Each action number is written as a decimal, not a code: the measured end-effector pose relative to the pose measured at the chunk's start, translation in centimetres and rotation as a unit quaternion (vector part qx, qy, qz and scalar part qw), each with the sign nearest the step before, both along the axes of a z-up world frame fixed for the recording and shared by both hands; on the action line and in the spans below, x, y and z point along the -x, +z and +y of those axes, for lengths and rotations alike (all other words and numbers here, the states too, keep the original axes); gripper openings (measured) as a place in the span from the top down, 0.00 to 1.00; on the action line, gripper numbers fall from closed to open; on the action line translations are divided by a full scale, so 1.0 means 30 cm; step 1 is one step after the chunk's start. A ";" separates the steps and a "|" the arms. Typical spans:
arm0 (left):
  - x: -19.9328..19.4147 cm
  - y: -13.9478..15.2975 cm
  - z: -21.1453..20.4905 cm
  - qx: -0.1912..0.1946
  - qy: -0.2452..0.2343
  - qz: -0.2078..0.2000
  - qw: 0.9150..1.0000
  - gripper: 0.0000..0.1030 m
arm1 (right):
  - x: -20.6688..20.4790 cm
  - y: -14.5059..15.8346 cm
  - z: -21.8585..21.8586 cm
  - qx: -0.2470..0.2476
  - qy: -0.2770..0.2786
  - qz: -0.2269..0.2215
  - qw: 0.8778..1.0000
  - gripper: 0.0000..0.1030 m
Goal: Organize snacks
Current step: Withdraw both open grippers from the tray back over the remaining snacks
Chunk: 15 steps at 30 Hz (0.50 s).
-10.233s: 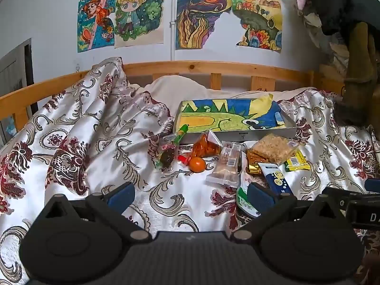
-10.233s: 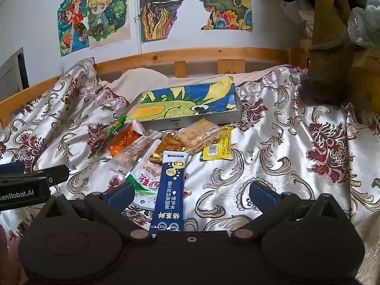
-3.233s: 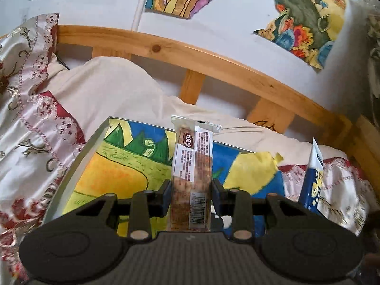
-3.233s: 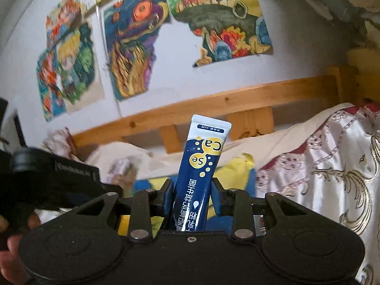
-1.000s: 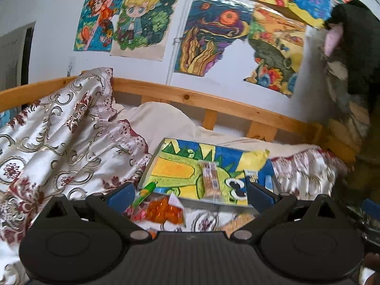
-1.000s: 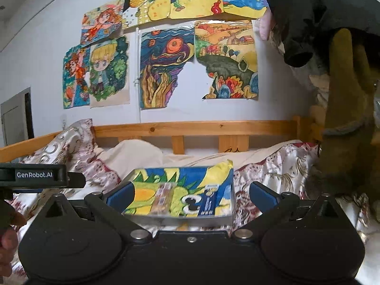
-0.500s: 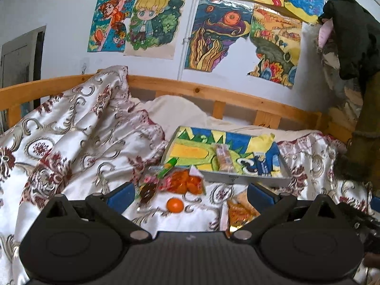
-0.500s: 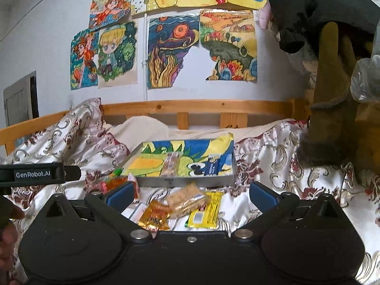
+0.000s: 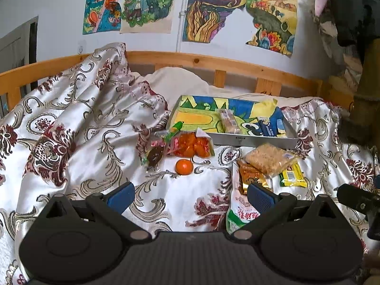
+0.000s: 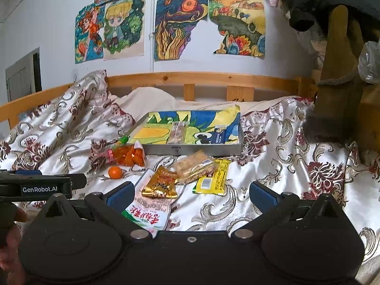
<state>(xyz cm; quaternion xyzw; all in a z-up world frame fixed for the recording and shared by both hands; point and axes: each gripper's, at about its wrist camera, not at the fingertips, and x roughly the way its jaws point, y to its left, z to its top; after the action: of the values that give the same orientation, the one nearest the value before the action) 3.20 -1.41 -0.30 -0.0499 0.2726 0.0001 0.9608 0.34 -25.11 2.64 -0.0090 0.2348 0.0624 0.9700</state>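
Gaping empty, both tongs (image 9: 188,196) (image 10: 192,196) have left bar (image 9: 228,121) and sachet (image 9: 268,127) in the tray (image 9: 251,140).

A glossy satin bedspread (image 9: 78,128) with a woven scroll pattern fills the left and lower frame, its sheen catching light on the folds. At centre sits a tray (image 10: 190,149) with matt grey metal walls, lined with a crayon-coloured paper drawing. In front of it, snack wrappers are shiny plastic film: a gold foil packet (image 10: 161,182), a clear-wrapped rough crispy bar (image 10: 194,166), a yellow packet (image 10: 213,178). The mandarin (image 9: 184,166) has a dimpled, softly glossy peel. Across the upper middle runs a smooth varnished wooden bed rail (image 9: 213,63). Paper drawings (image 10: 175,26) hang on the matt white wall.
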 end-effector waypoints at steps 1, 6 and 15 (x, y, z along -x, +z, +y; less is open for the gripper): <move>0.001 -0.003 -0.001 -0.001 -0.001 0.002 1.000 0.01 | 0.000 -0.005 0.002 0.000 0.000 0.004 1.000 0.01; -0.001 -0.016 -0.003 -0.012 -0.002 0.017 1.000 0.01 | -0.007 -0.019 0.013 0.008 0.003 0.019 1.000 0.01; -0.020 -0.039 0.007 -0.016 0.008 0.042 0.999 0.01 | -0.027 -0.049 0.031 0.023 0.003 0.043 0.999 0.01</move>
<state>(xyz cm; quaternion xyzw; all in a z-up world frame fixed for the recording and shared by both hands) 3.79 -1.21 -1.46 -0.0370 0.3123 0.0139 0.9492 1.13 -24.19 1.18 -0.0295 0.2777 0.0605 0.9583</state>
